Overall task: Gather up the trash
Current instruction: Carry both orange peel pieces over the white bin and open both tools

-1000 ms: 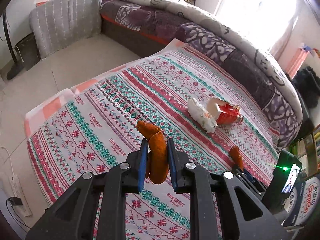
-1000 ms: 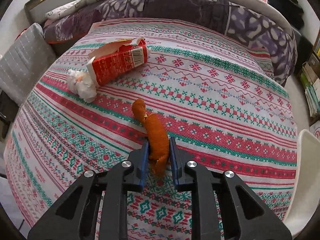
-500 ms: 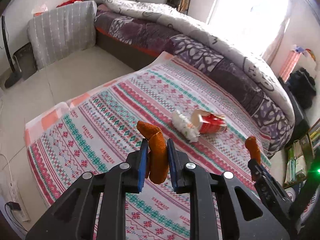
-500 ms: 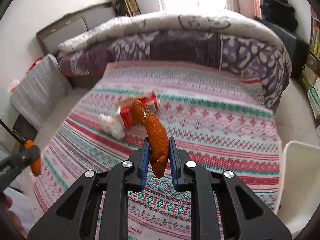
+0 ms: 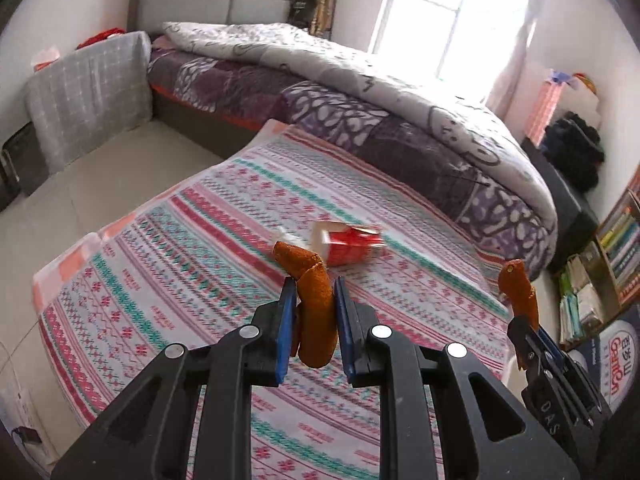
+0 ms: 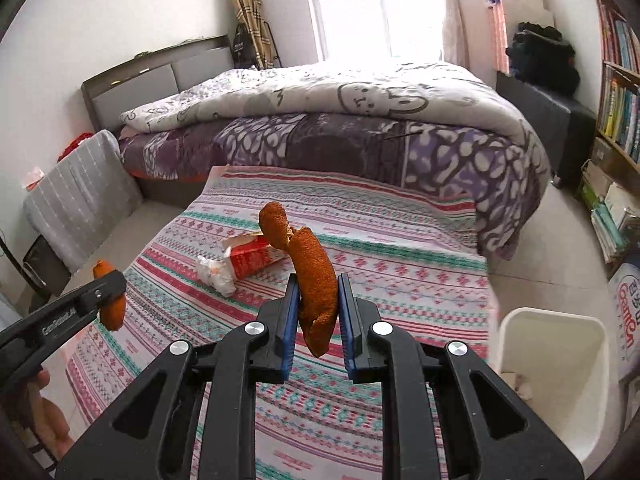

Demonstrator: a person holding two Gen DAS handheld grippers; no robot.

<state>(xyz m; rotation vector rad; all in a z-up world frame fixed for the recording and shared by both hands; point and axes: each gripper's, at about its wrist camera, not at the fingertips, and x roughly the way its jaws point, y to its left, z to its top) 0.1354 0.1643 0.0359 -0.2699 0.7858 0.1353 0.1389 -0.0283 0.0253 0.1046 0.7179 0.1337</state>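
My left gripper is shut on an orange peel, held high above the patterned tablecloth. My right gripper is shut on a second orange peel, also lifted; it shows at the right of the left wrist view. The left gripper with its peel appears at the left of the right wrist view. A red carton and a crumpled white tissue lie on the cloth. A white bin stands at the lower right.
A bed with a purple and grey quilt lies beyond the table. A grey padded chair stands at the left. A bookshelf and stacked books are at the right.
Both grippers have risen with their peels and pulled back from the cloth. The white bin has come fully into the right wrist view.
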